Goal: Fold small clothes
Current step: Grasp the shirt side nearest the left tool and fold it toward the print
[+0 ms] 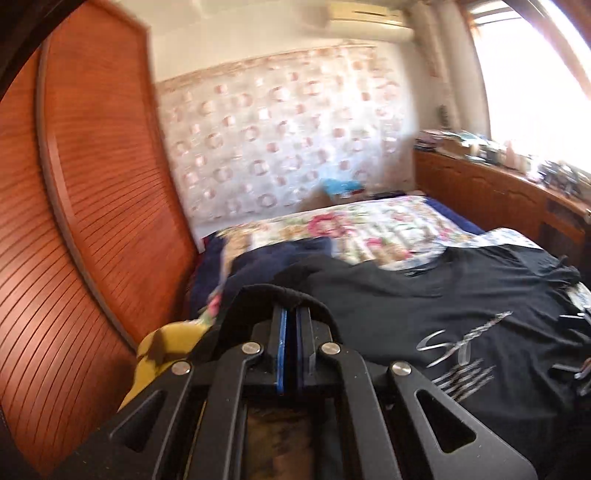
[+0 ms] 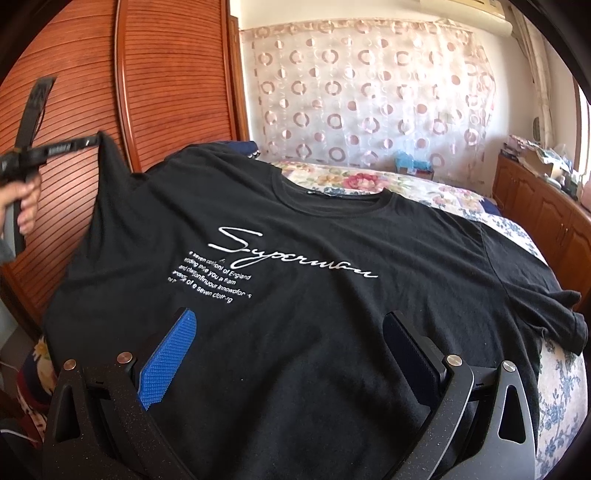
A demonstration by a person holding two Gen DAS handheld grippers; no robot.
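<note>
I'm seeing the bed (image 2: 561, 373) wearing a floral cover — the black T-shirt (image 2: 295, 295) is lying face up across it, neckline pointing toward twelve o'clock, one sleeve trailing off toward three o'clock.

Bedroom: louvred reddish-wood wardrobe doors (image 2: 155, 85) fill the left of both views, with a sheer curtain patterned in pink rings (image 2: 365, 96) across the back wall at centre. Bed with a floral cover (image 1: 369, 225) in mid-frame; low wooden cabinets (image 2: 543, 206) run along the right side, their top cluttered with small items too blurred to name. Bright daylight pours through a window (image 1: 532, 74) at upper right, and a wall air conditioner (image 1: 369, 18) sits along the top edge.
</note>
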